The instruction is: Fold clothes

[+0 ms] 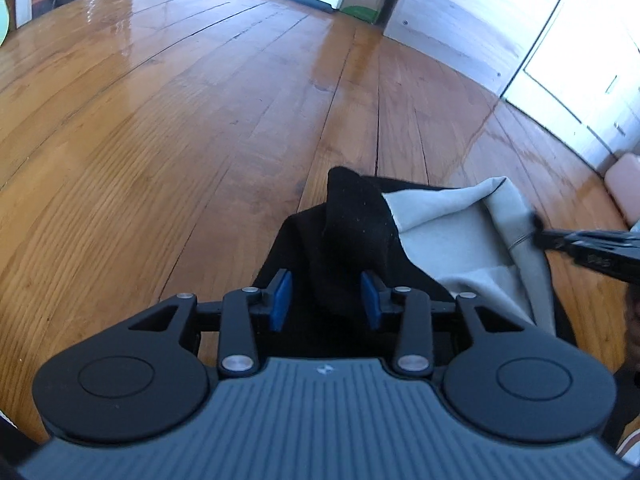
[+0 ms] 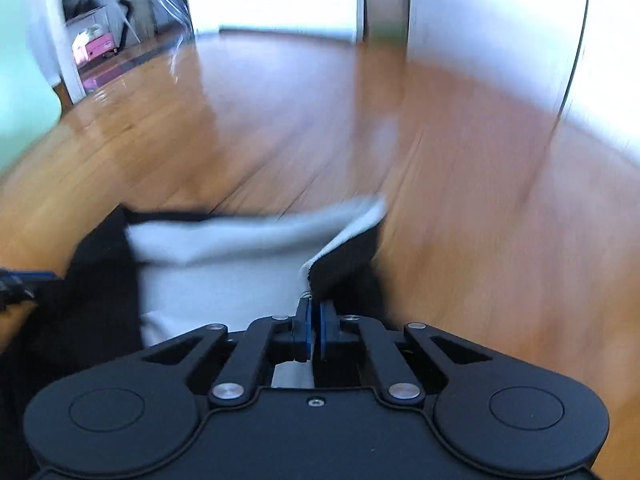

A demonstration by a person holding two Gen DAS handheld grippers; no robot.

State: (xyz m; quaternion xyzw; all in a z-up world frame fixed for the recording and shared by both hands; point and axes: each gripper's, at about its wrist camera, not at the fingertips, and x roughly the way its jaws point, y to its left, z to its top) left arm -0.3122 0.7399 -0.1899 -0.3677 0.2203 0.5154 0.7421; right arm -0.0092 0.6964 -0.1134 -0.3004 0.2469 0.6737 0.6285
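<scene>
A black garment [image 1: 352, 232] with a pale grey lining [image 1: 448, 232] lies bunched on the wooden floor. In the left wrist view a raised black fold stands between the blue pads [image 1: 282, 300] of my left gripper [image 1: 325, 300], which is open around it. My right gripper [image 1: 538, 228] comes in from the right edge, pinching the grey lining. In the blurred right wrist view my right gripper [image 2: 314, 330] is shut on the garment's edge [image 2: 344, 256], where black cloth meets grey lining [image 2: 224, 280]. The left gripper's tip [image 2: 20, 282] shows at the left edge.
Glossy wooden floor [image 1: 180, 128] stretches ahead of the garment. White doors and wall panels [image 1: 580, 40] stand at the far right, with a pinkish object [image 1: 624, 184] beside them. A doorway with pink boxes [image 2: 96, 46] shows at the far left.
</scene>
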